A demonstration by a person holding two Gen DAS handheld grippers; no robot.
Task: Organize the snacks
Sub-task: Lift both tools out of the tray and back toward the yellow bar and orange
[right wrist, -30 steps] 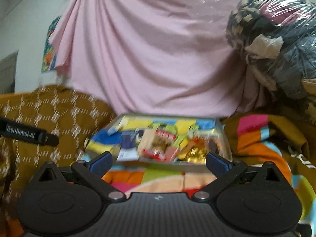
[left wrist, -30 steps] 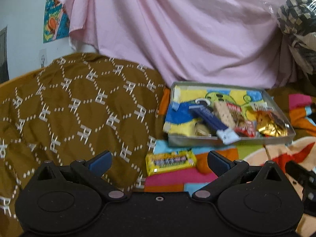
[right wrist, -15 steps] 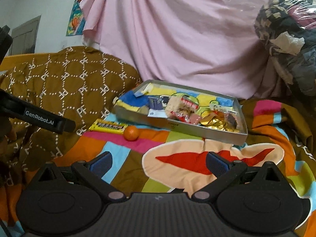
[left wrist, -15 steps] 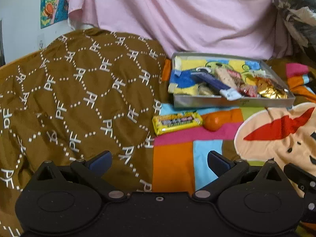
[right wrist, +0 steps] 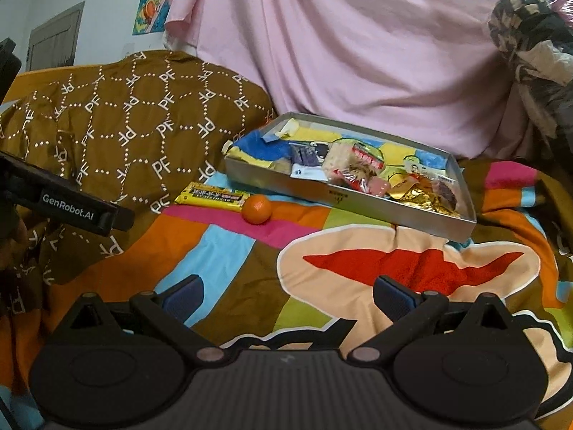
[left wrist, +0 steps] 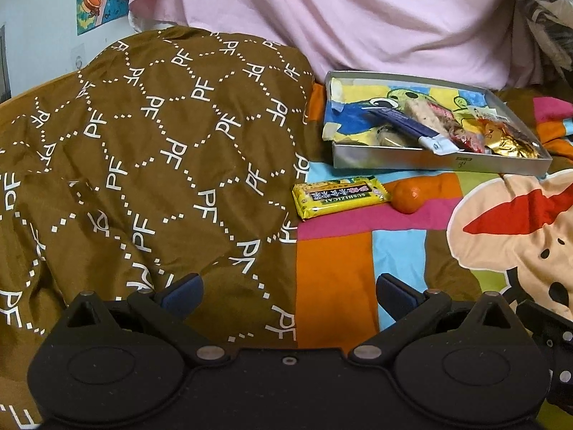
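A metal tray (left wrist: 440,162) (right wrist: 343,199) lies on the bed and holds several wrapped snacks. A yellow snack bar (left wrist: 340,196) (right wrist: 214,195) lies on the blanket in front of the tray's left corner. A small orange (left wrist: 408,195) (right wrist: 256,208) sits right beside the bar. My left gripper (left wrist: 289,295) is open and empty, well short of the bar. My right gripper (right wrist: 287,295) is open and empty, back from the tray. The left gripper's body also shows at the left edge of the right wrist view (right wrist: 71,208).
A brown patterned quilt (left wrist: 143,150) is heaped on the left. A colourful cartoon blanket (right wrist: 394,268) covers the bed. A pink sheet (right wrist: 340,53) hangs behind the tray. A plastic-wrapped bundle (right wrist: 533,43) sits at the far right.
Both grippers have pulled back and risen away from the tray. The tray, bar and orange now look smaller and farther off. Both stay open and empty.
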